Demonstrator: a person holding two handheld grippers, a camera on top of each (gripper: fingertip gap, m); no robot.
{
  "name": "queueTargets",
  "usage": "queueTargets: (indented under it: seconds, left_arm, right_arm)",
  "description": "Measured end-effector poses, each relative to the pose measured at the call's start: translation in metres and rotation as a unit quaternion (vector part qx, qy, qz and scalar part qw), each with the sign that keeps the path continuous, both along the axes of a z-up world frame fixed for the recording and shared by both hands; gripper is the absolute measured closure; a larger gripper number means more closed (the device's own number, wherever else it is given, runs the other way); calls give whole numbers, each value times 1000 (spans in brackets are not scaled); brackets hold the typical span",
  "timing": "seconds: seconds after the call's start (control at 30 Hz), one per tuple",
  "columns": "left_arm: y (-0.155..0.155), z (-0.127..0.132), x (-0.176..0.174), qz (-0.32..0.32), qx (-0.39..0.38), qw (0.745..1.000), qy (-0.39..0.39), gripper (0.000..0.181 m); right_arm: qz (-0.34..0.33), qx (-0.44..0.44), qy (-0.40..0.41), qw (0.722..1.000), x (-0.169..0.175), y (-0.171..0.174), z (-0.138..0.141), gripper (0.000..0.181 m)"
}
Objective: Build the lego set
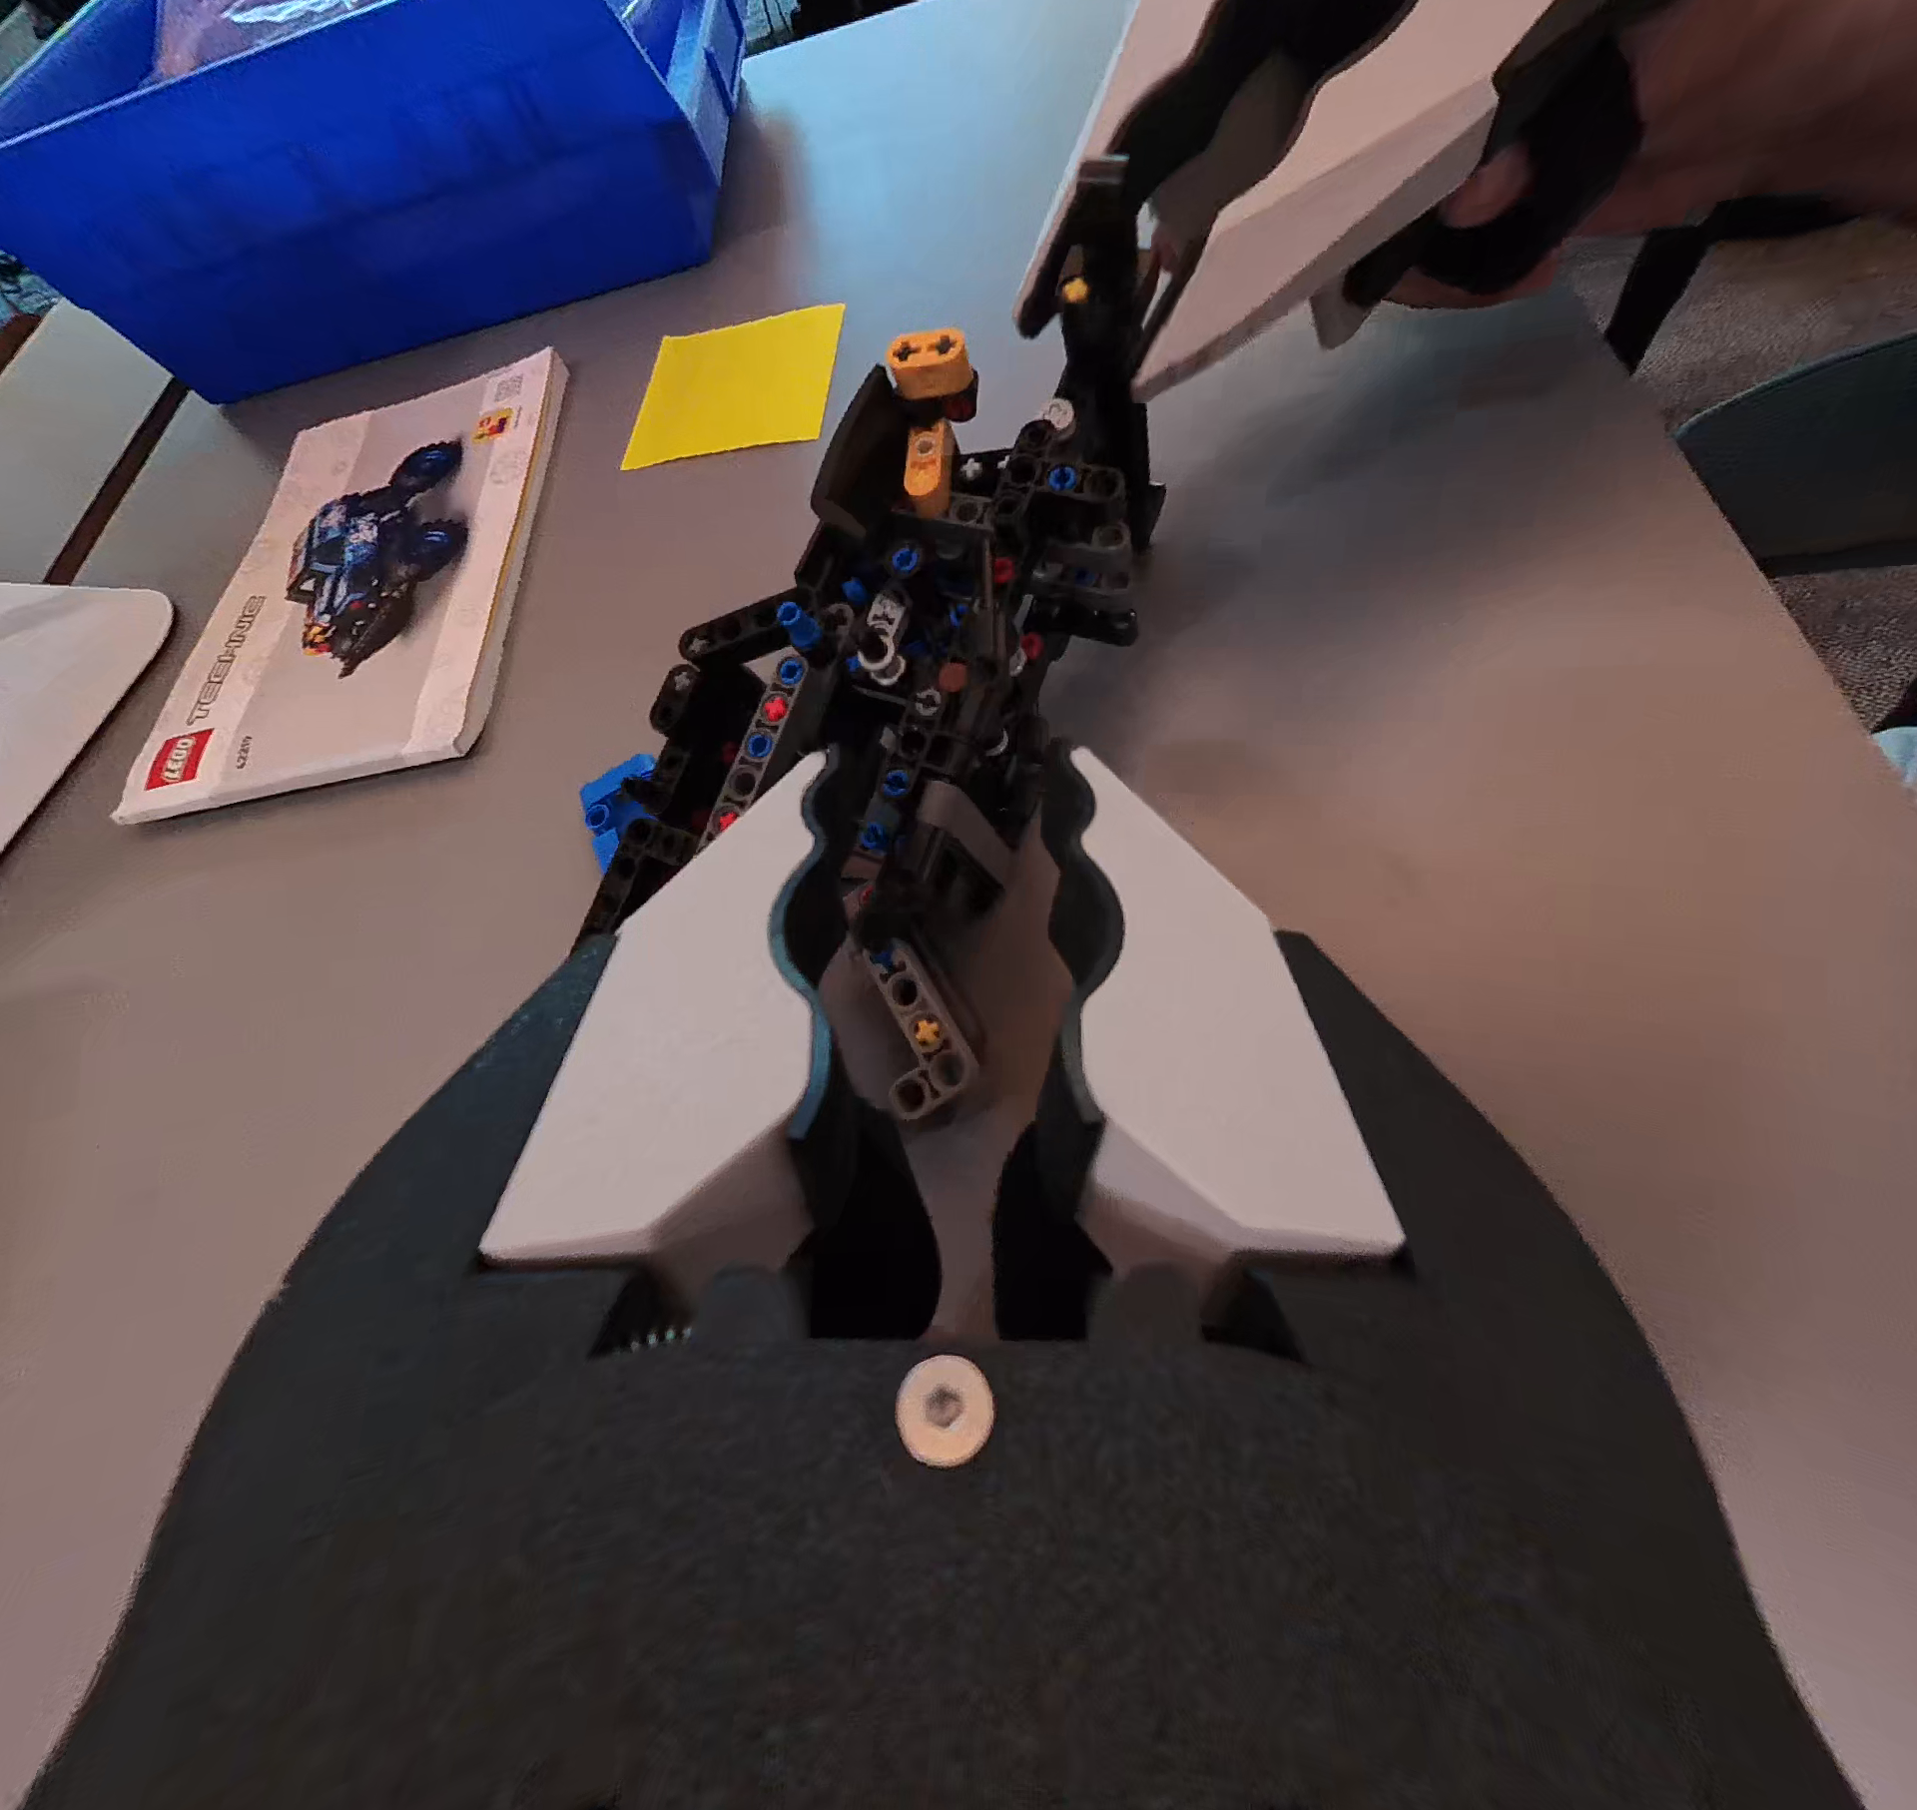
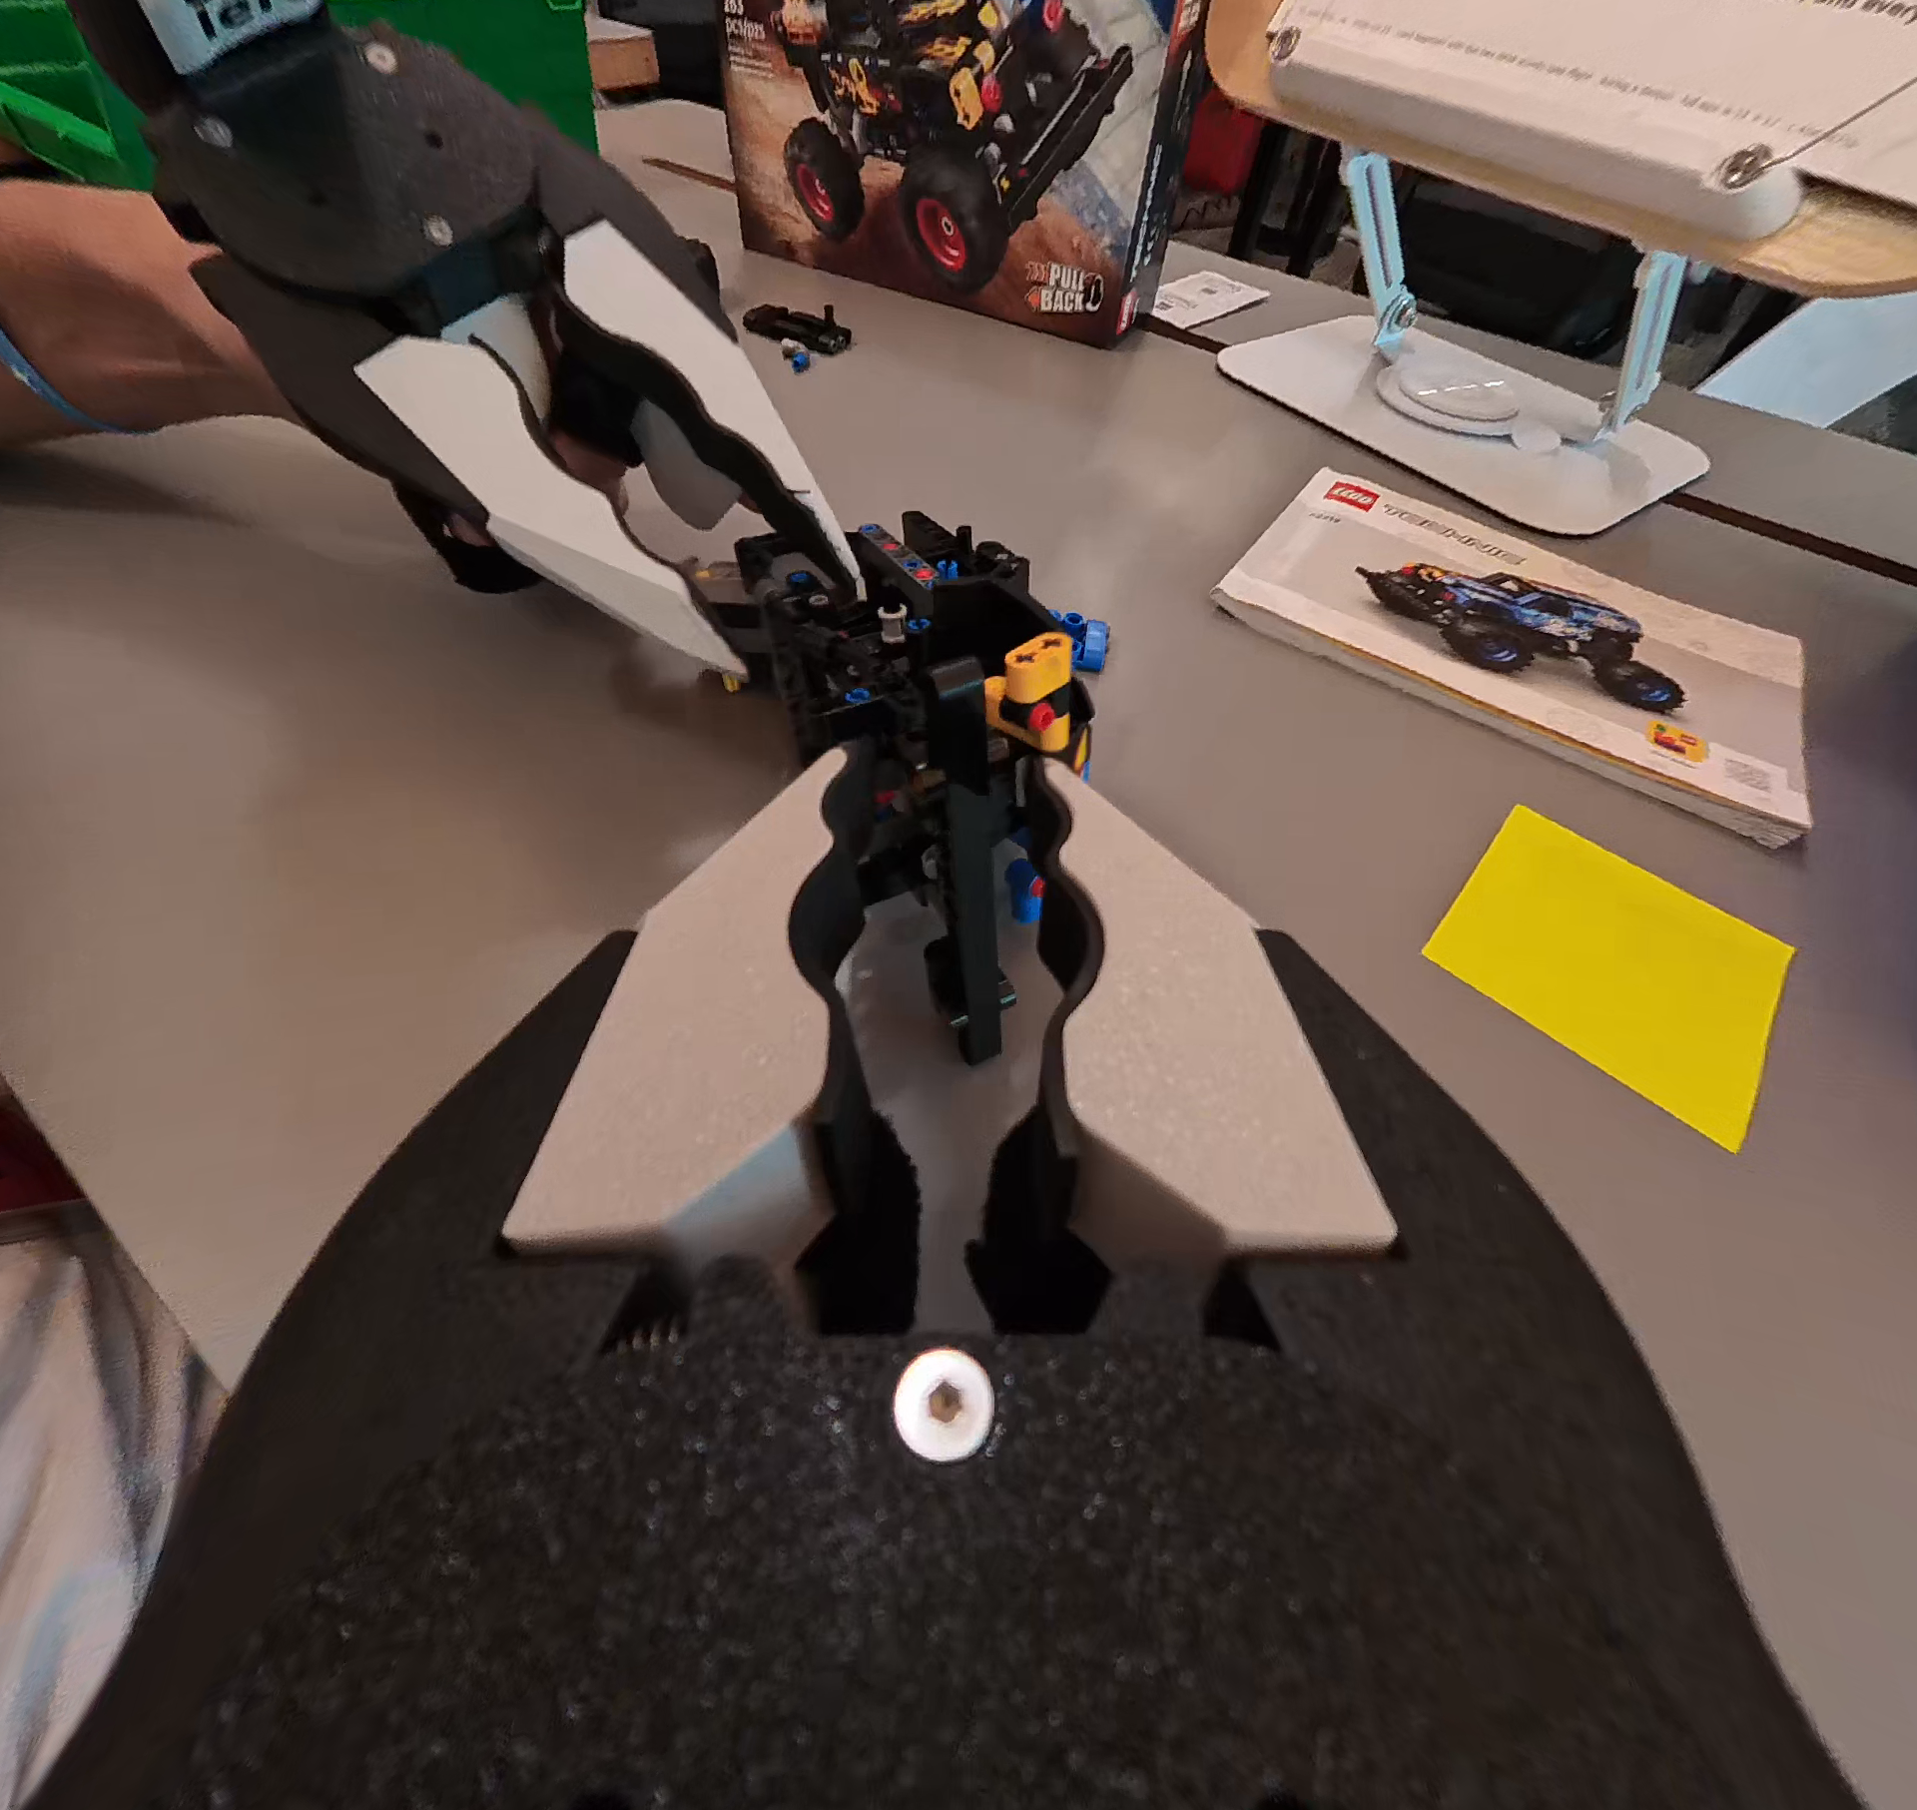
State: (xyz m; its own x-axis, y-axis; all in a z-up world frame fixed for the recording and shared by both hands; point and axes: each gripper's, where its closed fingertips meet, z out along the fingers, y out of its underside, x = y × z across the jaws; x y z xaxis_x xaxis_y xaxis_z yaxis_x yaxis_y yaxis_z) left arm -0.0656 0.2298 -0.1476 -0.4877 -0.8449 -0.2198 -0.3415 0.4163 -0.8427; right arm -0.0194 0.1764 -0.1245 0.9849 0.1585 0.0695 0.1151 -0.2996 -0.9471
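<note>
1. Left tongs [image 1: 939, 806] grip one end of a black brick-built chassis [image 1: 913, 640], fingers partly closed on its grey beam.
2. Right tongs [image 2: 944, 785] clamp a black upright piece at the chassis's other end.
3. The chassis sits mid-surface [image 1: 1452, 723], near a yellow note [image 1: 739, 386], instruction booklet [image 1: 342, 599] and blue bin [image 1: 363, 153].

Booklet [image 1: 342, 588] and yellow note [image 1: 739, 386] flank the model [image 1: 913, 640] — right side open.
</note>
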Motion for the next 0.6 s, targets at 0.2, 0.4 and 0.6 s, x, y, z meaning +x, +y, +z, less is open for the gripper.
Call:
queueTargets:
  seconds: [0.2,0.4,0.6]
  left_arm:
    - [3,1,7,-2,39,999,-9,155]
    - [15,-13,-3,3,56,998,32,152]
    - [14,-18,-7,-9,52,998,41,158]
  right_arm:
    - [2,-7,-3,1000,0,6,-8,152]
    - [-22,0,-8,1000,6,-8,10,148]
    - [41,-6,-103,994,-38,-11,49,156]
